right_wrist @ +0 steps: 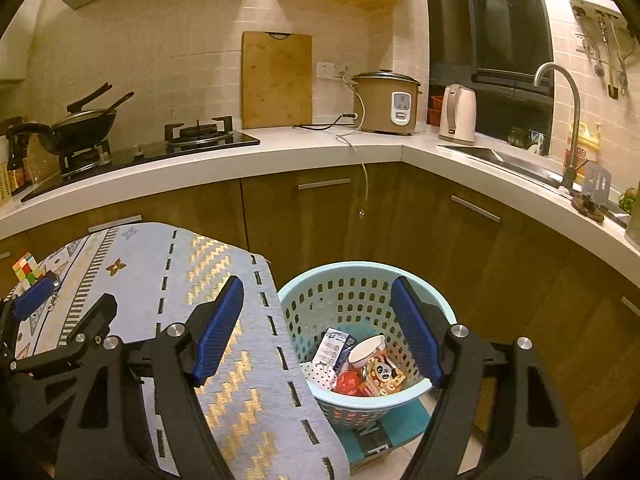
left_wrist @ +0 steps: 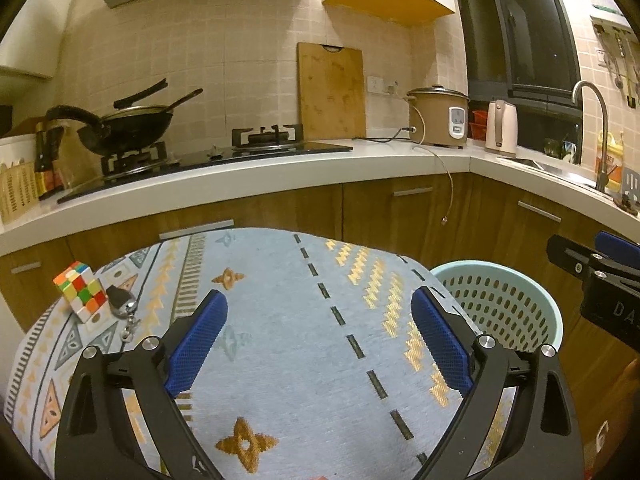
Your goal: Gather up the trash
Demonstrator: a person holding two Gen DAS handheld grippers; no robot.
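Observation:
A pale blue perforated basket [right_wrist: 408,392] stands on the floor to the right of the cloth-covered table [right_wrist: 224,264]; it also shows in the left wrist view [left_wrist: 500,308]. Inside lie a white-rimmed paper cup [right_wrist: 366,350], a panda snack packet [right_wrist: 382,374], a white sachet [right_wrist: 334,348] and a red wrapper [right_wrist: 348,384]. My right gripper [right_wrist: 316,328] is open and empty, held above the table's right edge and the basket. My left gripper [left_wrist: 320,336] is open and empty above the table's cloth [left_wrist: 280,320]. The right gripper shows at the right edge of the left wrist view [left_wrist: 600,276].
A Rubik's cube [left_wrist: 80,294] and a key fob on a lanyard [left_wrist: 120,304] lie at the table's far left. Behind runs a kitchen counter [left_wrist: 280,172] with a wok [left_wrist: 128,128], cutting board [left_wrist: 331,92], rice cooker [left_wrist: 440,116], kettle [left_wrist: 502,128] and sink tap [left_wrist: 596,120].

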